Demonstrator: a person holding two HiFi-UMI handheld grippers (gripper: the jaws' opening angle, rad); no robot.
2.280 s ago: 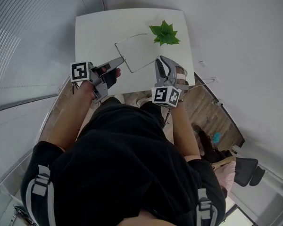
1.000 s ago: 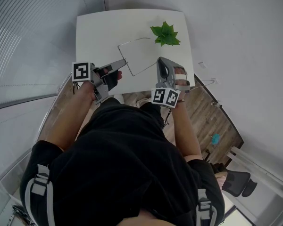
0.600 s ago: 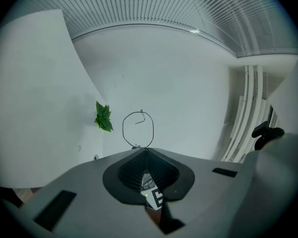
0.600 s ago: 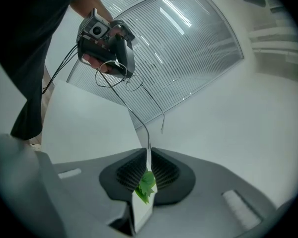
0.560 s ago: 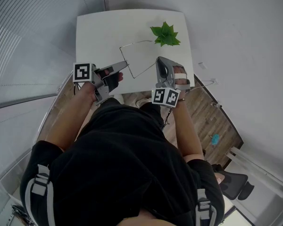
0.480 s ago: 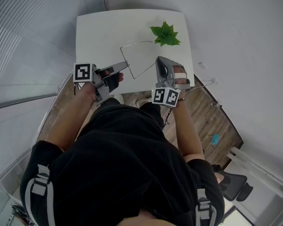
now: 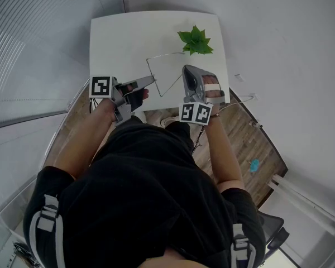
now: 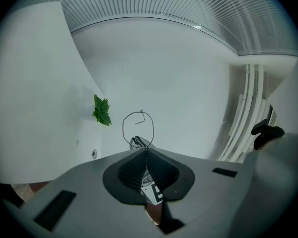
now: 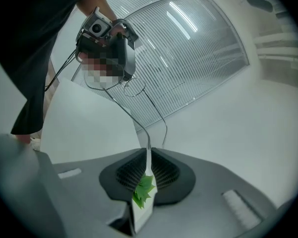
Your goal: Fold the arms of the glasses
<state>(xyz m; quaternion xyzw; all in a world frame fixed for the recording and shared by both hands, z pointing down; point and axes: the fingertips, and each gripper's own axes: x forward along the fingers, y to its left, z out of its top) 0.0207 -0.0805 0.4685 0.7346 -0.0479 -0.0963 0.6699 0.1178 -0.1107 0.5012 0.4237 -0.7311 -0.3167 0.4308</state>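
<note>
Thin wire-frame glasses hang in the air over the white table, held between both grippers. My left gripper is shut on the front frame; in the left gripper view a wire lens ring rises from its closed jaws. My right gripper is shut on the end of one arm. In the right gripper view that arm runs from the jaws up to the left gripper. The other arm hangs free.
A small green plant in a white pot stands at the table's far right. A ribbed glass wall runs along the left. Wooden floor lies beyond the table's near right edge.
The left gripper and the front frame have edged to the right, toward the right gripper, and the angle between the frame and the held arm has narrowed. Both grips are unchanged.
</note>
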